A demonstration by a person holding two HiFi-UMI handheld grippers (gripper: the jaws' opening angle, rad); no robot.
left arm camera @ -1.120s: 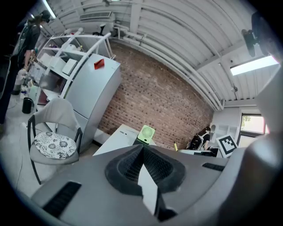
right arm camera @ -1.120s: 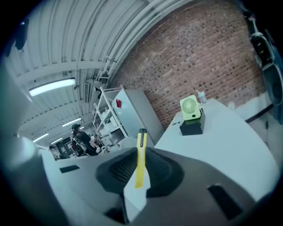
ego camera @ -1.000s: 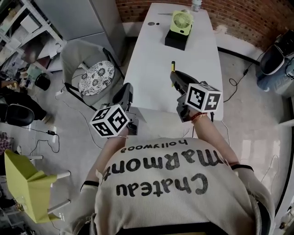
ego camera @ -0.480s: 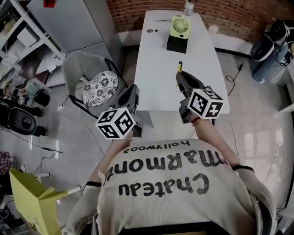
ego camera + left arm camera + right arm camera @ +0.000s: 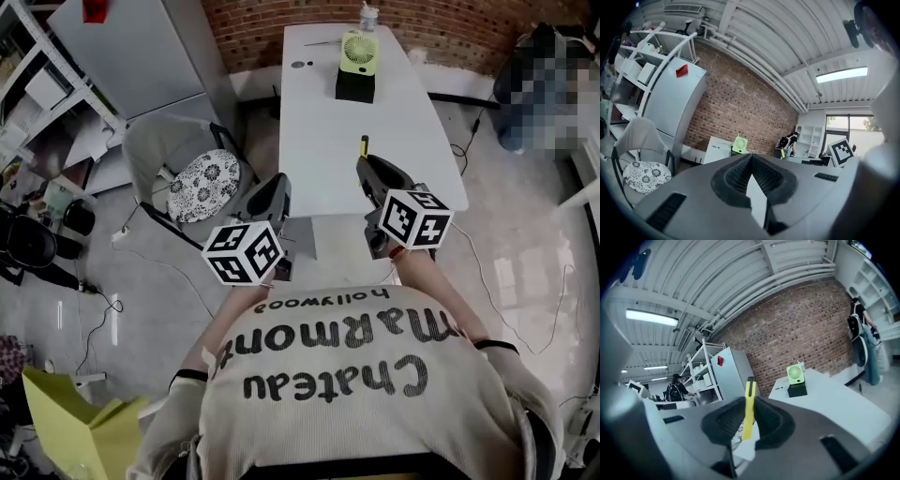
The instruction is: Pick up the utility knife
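The right gripper view shows the right tool (image 5: pixel 750 401) clenched on the yellow utility knife (image 5: pixel 748 420); the head view shows only its tip, over the tabletop (image 5: pixel 323 141). The left tool (image 5: pixel 751 159), closed and empty, points level.

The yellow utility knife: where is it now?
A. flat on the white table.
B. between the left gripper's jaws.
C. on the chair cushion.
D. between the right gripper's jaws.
D: the right gripper view shows the utility knife clamped upright in the right gripper.
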